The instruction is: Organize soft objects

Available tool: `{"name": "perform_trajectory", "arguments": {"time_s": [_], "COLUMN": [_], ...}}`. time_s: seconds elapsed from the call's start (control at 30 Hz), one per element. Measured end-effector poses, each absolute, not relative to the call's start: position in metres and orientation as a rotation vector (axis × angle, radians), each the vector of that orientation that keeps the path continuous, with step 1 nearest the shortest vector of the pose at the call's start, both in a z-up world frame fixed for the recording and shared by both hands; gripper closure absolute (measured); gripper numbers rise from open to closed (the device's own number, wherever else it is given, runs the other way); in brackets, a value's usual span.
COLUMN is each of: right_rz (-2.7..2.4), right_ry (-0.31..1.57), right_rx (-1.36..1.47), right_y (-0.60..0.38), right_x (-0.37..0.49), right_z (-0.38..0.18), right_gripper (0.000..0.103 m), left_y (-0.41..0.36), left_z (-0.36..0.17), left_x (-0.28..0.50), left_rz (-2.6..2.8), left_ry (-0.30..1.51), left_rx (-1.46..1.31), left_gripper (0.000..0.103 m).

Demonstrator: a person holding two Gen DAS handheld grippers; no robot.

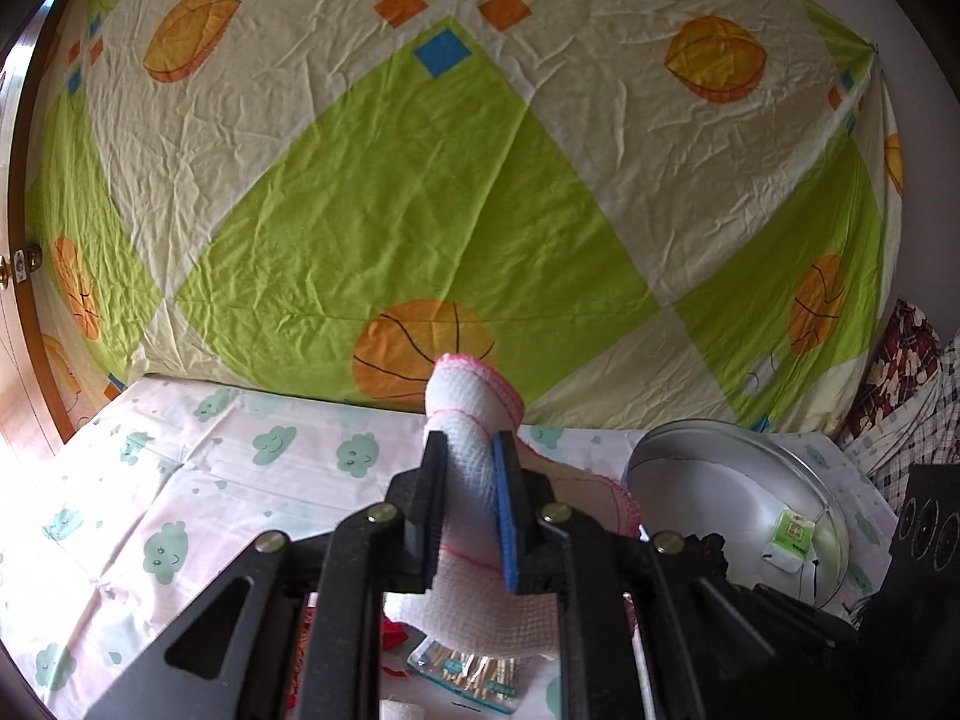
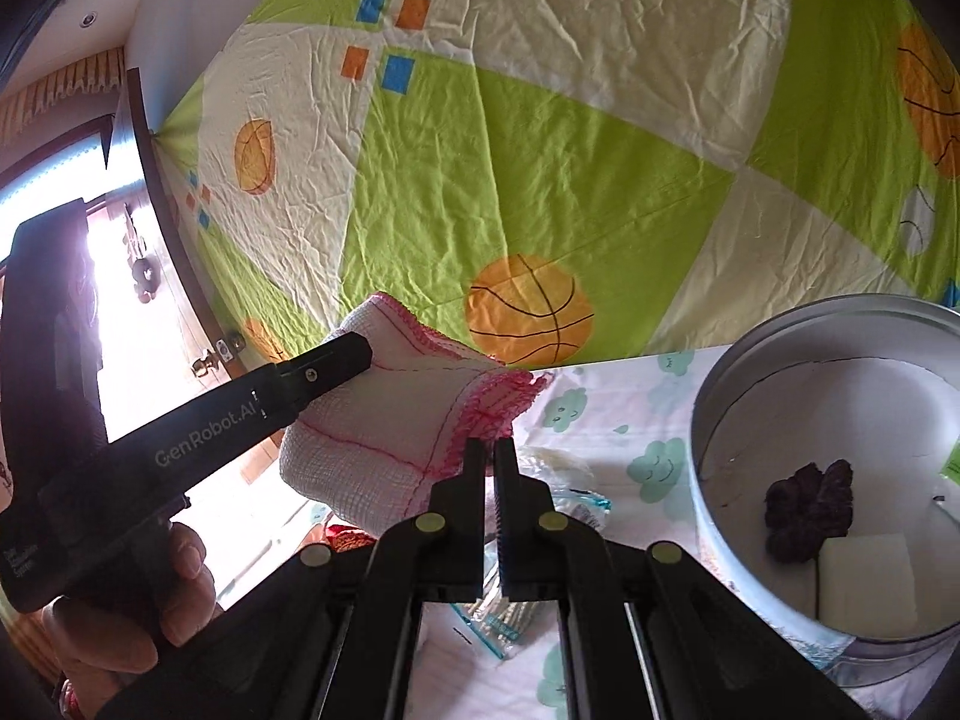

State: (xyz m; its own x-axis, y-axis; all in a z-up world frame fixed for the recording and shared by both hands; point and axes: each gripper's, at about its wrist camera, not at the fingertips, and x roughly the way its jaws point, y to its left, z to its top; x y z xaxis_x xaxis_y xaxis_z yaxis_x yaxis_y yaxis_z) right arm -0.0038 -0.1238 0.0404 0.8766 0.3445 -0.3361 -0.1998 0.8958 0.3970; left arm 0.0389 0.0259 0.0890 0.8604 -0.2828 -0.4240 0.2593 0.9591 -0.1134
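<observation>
Right gripper [image 2: 489, 450] sat nearest the lens, fingers almost shut, pinching the pink-stitched corner of the white gauze cloth [image 2: 384, 420]; only a thin sliver of fabric was between the pads, so I'd call it a marginal grip. Left gripper [image 1: 471, 450] was clamped on the same cloth [image 1: 474, 414] further along, a bunched fold filling the gap between its fingers, the free end hanging below the jaws. So the cloth was held off the cloud-print sheet [image 1: 180, 480] between both tools, in front of the basketball-print bedsheet [image 1: 420, 210] hung as a backdrop. Risks, as I judged them: the right corner pinch could slip out if the two grippers pulled apart or twisted, since open-weave gauze stretches and offers little to bite on; then the fold would collapse and need redoing. The hanging end could also drag across the packet of cotton swabs [image 1: 474, 669] lying below and snag it. The round metal tin [image 2: 780, 396] stood to the right with a dark fabric flower [image 2: 810, 510] and a white block [image 2: 867, 576] already in it; if that's the destination, a loosely folded cloth might drape over the rim rather than drop inside. Left grip looked solid.
</observation>
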Motion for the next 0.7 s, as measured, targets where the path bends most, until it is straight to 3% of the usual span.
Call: {"name": "perform_trajectory", "arguments": {"time_s": [0.7], "right_rz": [0.009], "right_ry": [0.372], "right_rx": [0.466], "right_y": [-0.277], "right_x": [-0.022], "right_z": [0.041], "right_gripper": [0.099], "left_y": [-0.156], "left_z": [0.095], "left_x": [0.044], "left_rz": [-0.493], "left_ry": [0.461], "left_rx": [0.088], "left_gripper": [0.090]}}
